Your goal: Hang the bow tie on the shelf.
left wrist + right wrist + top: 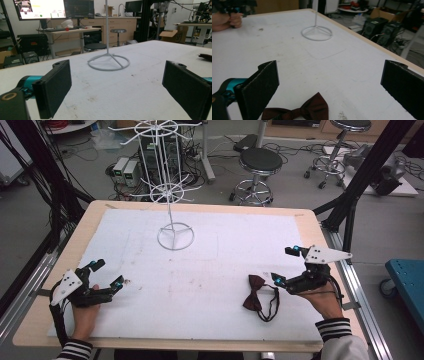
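Both grippers low at the near edge of the table (310,222), one per hand. Left gripper (107,274) sits near the left corner, hand (85,315) curled round its grip from below, jaws wide apart with nothing between them, pointed across the white mat toward the stand. Right gripper (286,266) is near the right edge, hand (327,302) under it, jaws also spread wide and holding nothing, aimed left over the bow tie. One dark red bow tie (254,292) lies flat on the mat just left of the right gripper, its black strap (272,306) looped beside it. One white wire stand (175,236) upright mid-table toward the far side, ring base on the mat. Two stools (259,162) on the floor behind.
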A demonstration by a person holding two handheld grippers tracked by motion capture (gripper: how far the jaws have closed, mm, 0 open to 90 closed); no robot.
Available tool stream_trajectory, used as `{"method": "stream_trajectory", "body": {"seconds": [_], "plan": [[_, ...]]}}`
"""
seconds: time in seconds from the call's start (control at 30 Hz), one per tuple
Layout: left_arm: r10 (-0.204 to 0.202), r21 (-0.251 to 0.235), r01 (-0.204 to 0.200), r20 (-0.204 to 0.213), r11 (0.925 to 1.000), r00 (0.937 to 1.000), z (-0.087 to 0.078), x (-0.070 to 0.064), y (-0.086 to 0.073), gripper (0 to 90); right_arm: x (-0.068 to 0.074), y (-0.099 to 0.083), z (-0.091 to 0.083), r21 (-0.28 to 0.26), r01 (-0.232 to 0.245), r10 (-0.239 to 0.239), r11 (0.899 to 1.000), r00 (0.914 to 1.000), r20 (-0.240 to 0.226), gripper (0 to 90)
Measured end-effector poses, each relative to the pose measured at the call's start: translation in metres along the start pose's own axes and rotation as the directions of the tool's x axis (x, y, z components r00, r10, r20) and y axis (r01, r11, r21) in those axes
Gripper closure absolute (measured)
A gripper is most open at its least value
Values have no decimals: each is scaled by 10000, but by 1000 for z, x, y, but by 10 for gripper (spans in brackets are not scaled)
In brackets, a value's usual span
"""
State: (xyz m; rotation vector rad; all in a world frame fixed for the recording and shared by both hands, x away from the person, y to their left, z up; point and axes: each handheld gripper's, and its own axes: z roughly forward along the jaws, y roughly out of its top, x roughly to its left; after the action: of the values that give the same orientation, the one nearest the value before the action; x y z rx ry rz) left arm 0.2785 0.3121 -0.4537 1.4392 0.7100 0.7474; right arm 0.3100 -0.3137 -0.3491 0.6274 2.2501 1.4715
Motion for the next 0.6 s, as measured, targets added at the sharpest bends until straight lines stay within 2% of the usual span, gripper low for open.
{"method": "stream_trajectory", "body": {"seconds": [0.07, 0.13, 0.17, 0.23, 0.33, 0.43, 0.6], "plan": [[-14, -15, 14, 6, 10000, 10000, 0, 0, 0, 92, -1, 4, 3, 300, 268, -260, 9992, 9993, -266, 9], [-11, -14, 11, 11, 10000, 10000, 0, 0, 0, 91, -2, 7, 6, 451, 375, -350, 9983, 9979, -549, 9], [-8, -11, 8, 9, 10000, 10000, 0, 0, 0, 91, -2, 7, 6, 451, 375, -350, 9983, 9979, -549, 9], [-10, -14, 10, 1, 10000, 10000, 0, 0, 0, 92, -4, 11, 11, 780, 482, -412, 9958, 9952, -887, 9], [-18, -5, 18, 5, 10000, 10000, 0, 0, 0, 92, -5, 14, 15, 1089, 741, -616, 9913, 9915, -1142, 9], [-19, -13, 19, 7, 10000, 10000, 0, 0, 0, 91, -6, 16, 18, 1150, 793, -643, 9902, 9897, -1281, 9], [-6, 1, 6, 16, 10000, 10000, 0, 0, 0, 92, -7, 20, 26, 1509, 1217, -924, 9810, 9779, -1877, 9]]}}
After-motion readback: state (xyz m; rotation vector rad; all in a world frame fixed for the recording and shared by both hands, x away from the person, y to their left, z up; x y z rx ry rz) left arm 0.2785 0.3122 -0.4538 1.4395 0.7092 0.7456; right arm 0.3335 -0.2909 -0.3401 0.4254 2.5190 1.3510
